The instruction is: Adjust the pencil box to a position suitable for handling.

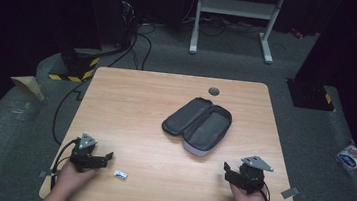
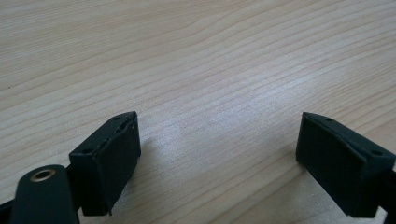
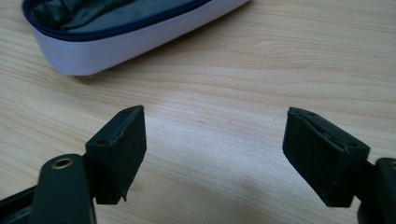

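An open zip case [image 1: 197,125], dark grey inside with a pale outer wall, lies a little right of the middle of the wooden table [image 1: 130,105]. A small white object [image 1: 120,174] rests near the front edge. My left gripper [image 1: 106,158] sits just left of it, held in a hand, jaws open over bare wood [image 2: 218,140]. My right gripper [image 1: 231,171] is at the front right, jaws open with nothing between them [image 3: 215,135]. They point toward the case's near end [image 3: 116,42], which lies a short way off.
A grey round grommet [image 1: 213,91] sits in the tabletop near its far edge. A white desk frame [image 1: 236,8] stands on the floor beyond, cables [image 1: 142,46] run at the back left, and a plastic bag [image 1: 349,157] lies on the floor at right.
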Tool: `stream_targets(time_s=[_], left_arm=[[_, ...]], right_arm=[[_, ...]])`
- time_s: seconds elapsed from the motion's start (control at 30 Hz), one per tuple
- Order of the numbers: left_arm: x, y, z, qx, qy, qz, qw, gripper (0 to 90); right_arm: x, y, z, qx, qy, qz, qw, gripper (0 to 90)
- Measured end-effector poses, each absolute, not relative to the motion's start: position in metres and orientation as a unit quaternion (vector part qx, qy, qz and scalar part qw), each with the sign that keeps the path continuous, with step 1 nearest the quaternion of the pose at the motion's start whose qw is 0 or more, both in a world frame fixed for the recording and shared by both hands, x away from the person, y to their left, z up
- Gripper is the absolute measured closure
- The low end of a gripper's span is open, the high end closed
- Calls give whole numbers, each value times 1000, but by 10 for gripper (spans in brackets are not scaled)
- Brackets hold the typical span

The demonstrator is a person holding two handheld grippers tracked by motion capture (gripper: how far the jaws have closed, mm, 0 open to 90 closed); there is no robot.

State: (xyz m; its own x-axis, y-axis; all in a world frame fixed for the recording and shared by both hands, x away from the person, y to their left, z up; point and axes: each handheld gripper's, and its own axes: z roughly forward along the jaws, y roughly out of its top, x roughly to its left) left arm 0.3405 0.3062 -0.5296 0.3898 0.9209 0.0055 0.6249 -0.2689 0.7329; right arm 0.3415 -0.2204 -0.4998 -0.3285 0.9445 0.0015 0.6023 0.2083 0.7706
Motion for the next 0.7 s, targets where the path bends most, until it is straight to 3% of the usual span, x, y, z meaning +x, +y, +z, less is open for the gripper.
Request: stream_targets(time_s=[0.7], left_arm=[[340,306,-530,765,505,224,331,141]], right_arm=[[357,-163,-470,464,752,406,234,316]])
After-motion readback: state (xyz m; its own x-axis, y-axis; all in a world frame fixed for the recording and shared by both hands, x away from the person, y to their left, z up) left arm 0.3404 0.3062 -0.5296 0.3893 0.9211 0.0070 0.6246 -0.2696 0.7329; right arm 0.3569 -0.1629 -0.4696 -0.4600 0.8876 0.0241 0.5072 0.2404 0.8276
